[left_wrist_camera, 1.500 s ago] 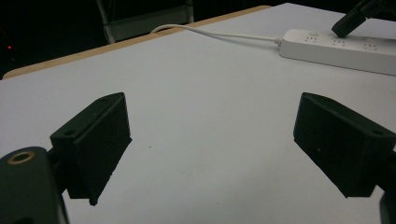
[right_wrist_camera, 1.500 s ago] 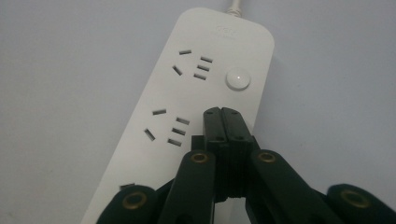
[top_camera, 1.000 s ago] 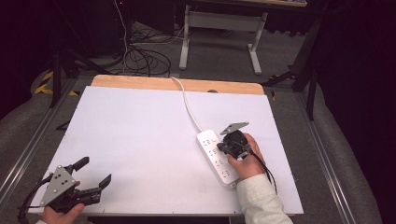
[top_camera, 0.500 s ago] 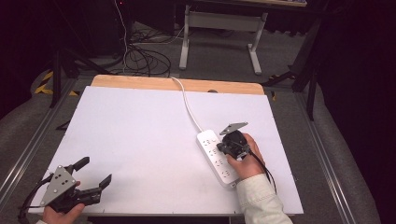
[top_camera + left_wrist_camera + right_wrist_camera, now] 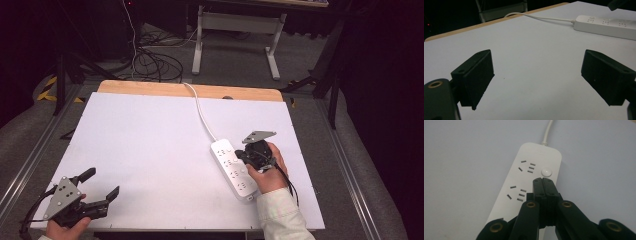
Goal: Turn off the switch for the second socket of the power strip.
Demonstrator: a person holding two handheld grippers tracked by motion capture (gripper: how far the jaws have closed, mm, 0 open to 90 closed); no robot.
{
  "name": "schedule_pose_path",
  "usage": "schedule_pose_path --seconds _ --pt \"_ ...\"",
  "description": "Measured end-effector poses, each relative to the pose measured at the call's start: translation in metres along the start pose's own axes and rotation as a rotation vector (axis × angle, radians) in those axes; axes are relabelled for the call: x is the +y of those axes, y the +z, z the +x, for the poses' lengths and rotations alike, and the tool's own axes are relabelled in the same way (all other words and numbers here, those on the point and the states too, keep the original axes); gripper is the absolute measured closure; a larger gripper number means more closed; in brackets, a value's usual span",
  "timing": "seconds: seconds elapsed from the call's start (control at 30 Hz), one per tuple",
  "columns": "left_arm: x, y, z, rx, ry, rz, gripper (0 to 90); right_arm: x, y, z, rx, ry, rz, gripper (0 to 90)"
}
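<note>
A white power strip lies on the white table top at the right, its cord running to the far edge. My right gripper hovers over the strip, jaws shut together with nothing between them. In the right gripper view the shut tips sit just short of the strip's round button, beside the sockets. My left gripper rests at the table's near left corner, jaws wide open and empty. The strip lies far off in the left gripper view.
A wooden strip borders the table's far edge. Beyond it on the floor lie tangled cables and a grey stand's legs. Metal rails run along both table sides.
</note>
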State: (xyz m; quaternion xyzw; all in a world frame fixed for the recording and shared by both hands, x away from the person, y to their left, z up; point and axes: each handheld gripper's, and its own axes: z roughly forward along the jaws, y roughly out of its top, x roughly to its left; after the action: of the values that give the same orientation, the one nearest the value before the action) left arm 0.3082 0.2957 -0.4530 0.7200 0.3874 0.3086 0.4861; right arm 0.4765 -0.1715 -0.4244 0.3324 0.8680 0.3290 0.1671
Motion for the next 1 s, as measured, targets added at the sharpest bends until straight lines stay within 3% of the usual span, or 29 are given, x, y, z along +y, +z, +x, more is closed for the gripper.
schedule_pose_path --seconds 0.23,0.73,1.0 --pt "0.0 0.0 0.001 0.003 -0.002 0.001 11.5 0.006 -0.018 0.007 0.0 -0.024 -0.058 90.0" --pt "0.0 0.0 0.001 0.004 -0.002 0.003 11.5 0.011 -0.033 0.011 -0.009 -0.048 -0.104 90.0" --pt "0.0 0.0 0.0 0.003 -0.002 0.002 11.5 0.011 -0.045 0.01 -0.013 -0.035 -0.165 70.5"
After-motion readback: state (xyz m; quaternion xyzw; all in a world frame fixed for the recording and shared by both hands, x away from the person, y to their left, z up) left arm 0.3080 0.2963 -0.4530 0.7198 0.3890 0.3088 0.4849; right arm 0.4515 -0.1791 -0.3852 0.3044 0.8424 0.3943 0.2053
